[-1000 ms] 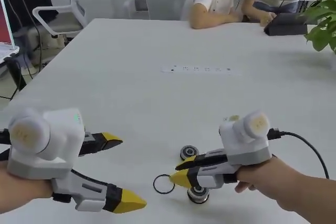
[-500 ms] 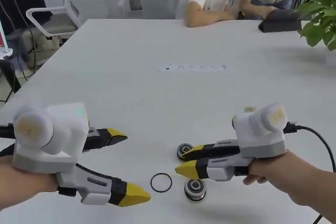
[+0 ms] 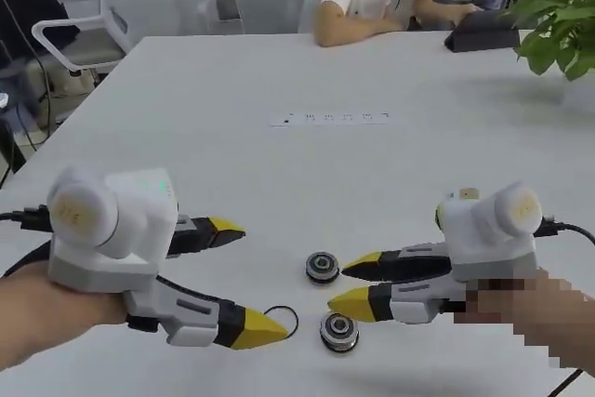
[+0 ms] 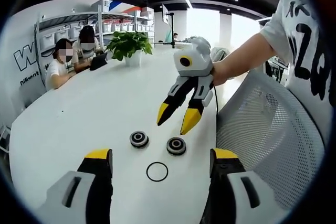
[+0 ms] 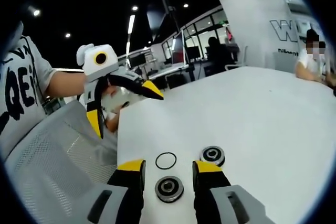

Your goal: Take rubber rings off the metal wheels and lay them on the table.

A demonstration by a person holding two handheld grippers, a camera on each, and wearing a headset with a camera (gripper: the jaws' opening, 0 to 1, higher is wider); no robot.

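While the left gripper (image 3: 258, 278) and right gripper (image 3: 340, 287) hung with jaws spread and empty, a thin black rubber ring (image 4: 157, 172) lay flat on the white table (image 3: 279, 174), at nine o'clock from the nearer metal wheel (image 3: 339, 332), a dark-rimmed silver disc; the second wheel (image 3: 323, 267) sat at eleven.

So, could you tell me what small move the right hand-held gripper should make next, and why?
Probably lower the right hand-held gripper and shut it on the nearer wheel. In its own view that wheel sits between its open jaws, one rubber ring already lies on the table, and the left hand-held gripper is open too.
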